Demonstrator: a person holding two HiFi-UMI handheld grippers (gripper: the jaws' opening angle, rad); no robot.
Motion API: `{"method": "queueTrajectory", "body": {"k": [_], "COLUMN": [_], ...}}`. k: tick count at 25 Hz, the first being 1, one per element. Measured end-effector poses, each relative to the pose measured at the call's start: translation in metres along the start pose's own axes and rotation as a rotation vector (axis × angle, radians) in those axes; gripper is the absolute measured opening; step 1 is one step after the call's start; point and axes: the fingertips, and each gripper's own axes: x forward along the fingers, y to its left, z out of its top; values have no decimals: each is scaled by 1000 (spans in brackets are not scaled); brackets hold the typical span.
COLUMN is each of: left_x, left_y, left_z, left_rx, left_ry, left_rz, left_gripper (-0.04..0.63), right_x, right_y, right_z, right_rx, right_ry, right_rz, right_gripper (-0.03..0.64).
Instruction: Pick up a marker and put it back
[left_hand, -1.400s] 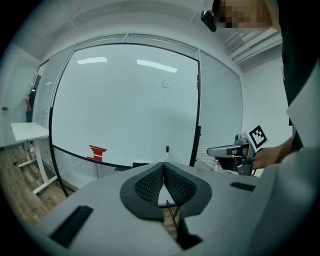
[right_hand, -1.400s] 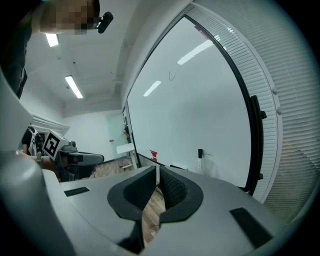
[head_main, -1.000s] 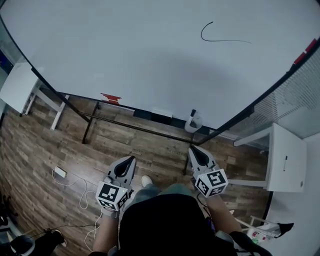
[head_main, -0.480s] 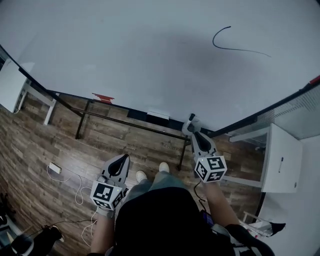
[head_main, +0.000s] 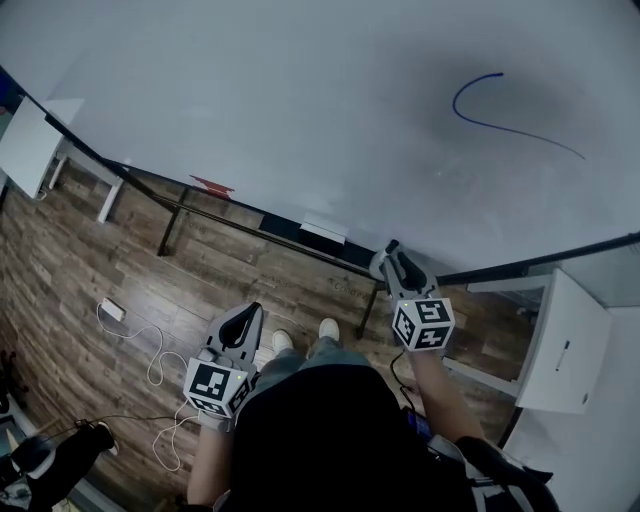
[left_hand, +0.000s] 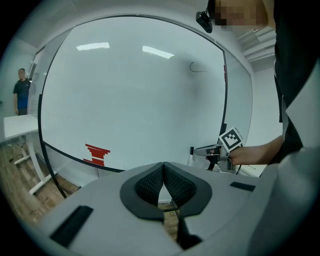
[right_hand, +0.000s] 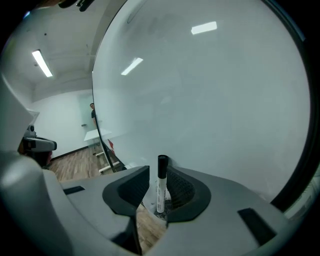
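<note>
A white marker (right_hand: 160, 187) with a black cap stands upright in a white holder (head_main: 381, 262) at the foot of the whiteboard (head_main: 300, 100). My right gripper (right_hand: 157, 169) has reached it. Its jaws have just been opening and now stand apart on either side of the marker, with a gap on the left side. In the head view the right gripper (head_main: 397, 265) points at the board's lower edge. My left gripper (left_hand: 163, 165) is shut with nothing in it, and hangs lower over the wooden floor, where the head view shows the left gripper (head_main: 243, 320).
A dark curved line (head_main: 500, 110) is drawn on the board. A red block (head_main: 212, 185) sits on its lower rail. White tables stand at the left (head_main: 30, 145) and right (head_main: 560, 345). A power strip with cable (head_main: 112, 312) lies on the floor. A person (left_hand: 22, 92) stands far off.
My right gripper has moved forward from behind the holder up to the marker. My left gripper has drifted slightly. The head view has shifted, so the drawn line sits further right.
</note>
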Motion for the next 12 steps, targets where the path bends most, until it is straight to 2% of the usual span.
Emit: {"method": "queueTrajectory", "body": {"k": [3, 12], "left_x": [2, 8], "left_y": [1, -3], "left_z": [-2, -1], "left_rx": [-26, -23], "left_ry": [7, 3], "left_rz": [34, 65], "left_gripper": [18, 18], "right_x": [10, 26], "right_y": [-4, -2], "right_z": [0, -5], "right_rx": [-14, -65], "right_ry": [26, 101], "right_rz": [8, 24], "right_gripper": [129, 152]}}
